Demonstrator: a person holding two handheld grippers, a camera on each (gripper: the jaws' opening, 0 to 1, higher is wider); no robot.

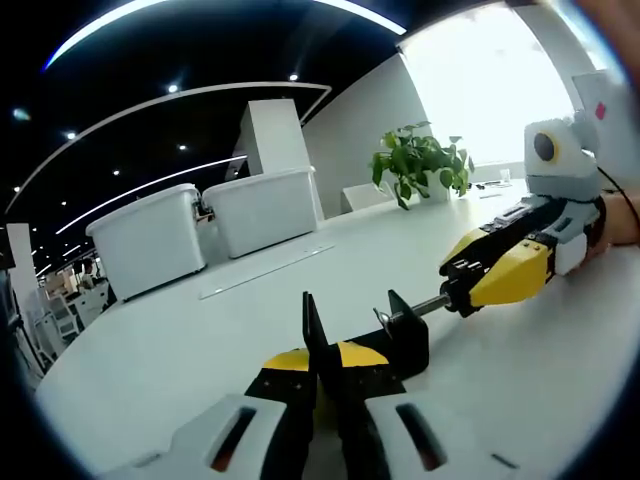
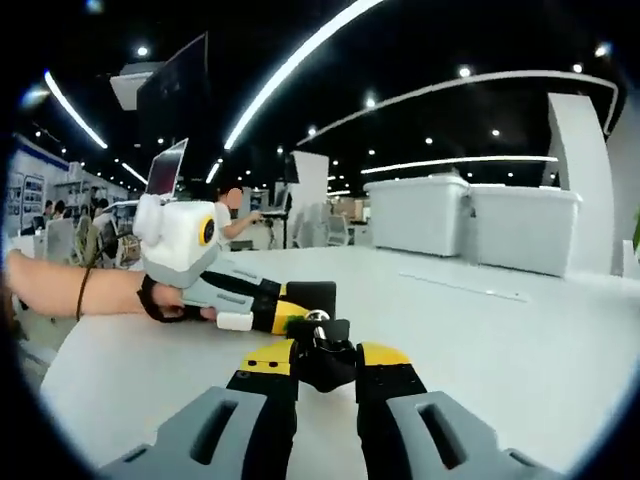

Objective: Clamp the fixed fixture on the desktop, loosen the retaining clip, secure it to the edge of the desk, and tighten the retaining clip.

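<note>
Gripping the black clamp (image 1: 365,335) by its upright plate, the left tool (image 1: 318,372) holds it on the white worktop (image 1: 200,330), away from the edges. The right tool (image 2: 322,362) is clenched on the clamp's screw handle (image 1: 425,307). Two white bins (image 1: 205,225) stand at the far edge.

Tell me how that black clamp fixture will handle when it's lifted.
The black clamp fixture looks rigid, probably metal, so fairly heavy for its size. Its screw rod sticks out sideways, so it may twist in the left gripper if held off-centre.
</note>
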